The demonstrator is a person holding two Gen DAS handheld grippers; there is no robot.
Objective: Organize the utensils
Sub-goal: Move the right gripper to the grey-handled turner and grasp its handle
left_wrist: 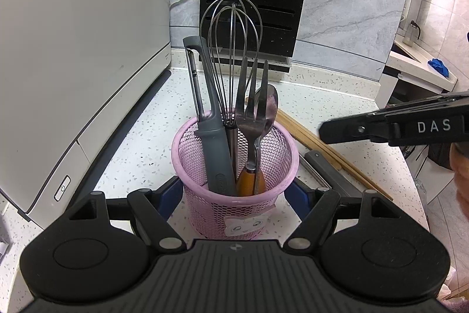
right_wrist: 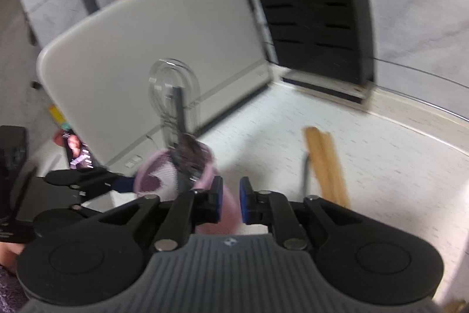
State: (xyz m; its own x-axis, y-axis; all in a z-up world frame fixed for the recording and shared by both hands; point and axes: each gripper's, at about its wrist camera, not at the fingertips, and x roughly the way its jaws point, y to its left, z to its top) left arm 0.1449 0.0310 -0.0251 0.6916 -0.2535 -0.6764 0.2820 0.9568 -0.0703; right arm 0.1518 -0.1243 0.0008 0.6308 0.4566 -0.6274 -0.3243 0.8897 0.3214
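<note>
Pink mesh cup (left_wrist: 234,204) holds whisk (left_wrist: 233,49), grey peeler (left_wrist: 209,119), fork (left_wrist: 250,113) and spoon (left_wrist: 269,107); left hand-held gripper (left_wrist: 236,192) clamps it; right hand-held gripper (right_wrist: 230,203) narrowly parted, empty

Even, soft indoor light fills both views, with only faint shadows on the speckled counter (left_wrist: 140,137) and mild sheen on the whisk (left_wrist: 233,49) wires. The left wrist view is sharp; the right wrist view is smeared by motion blur. Fisheye bending curves the edges, and the corners go dark.
</note>
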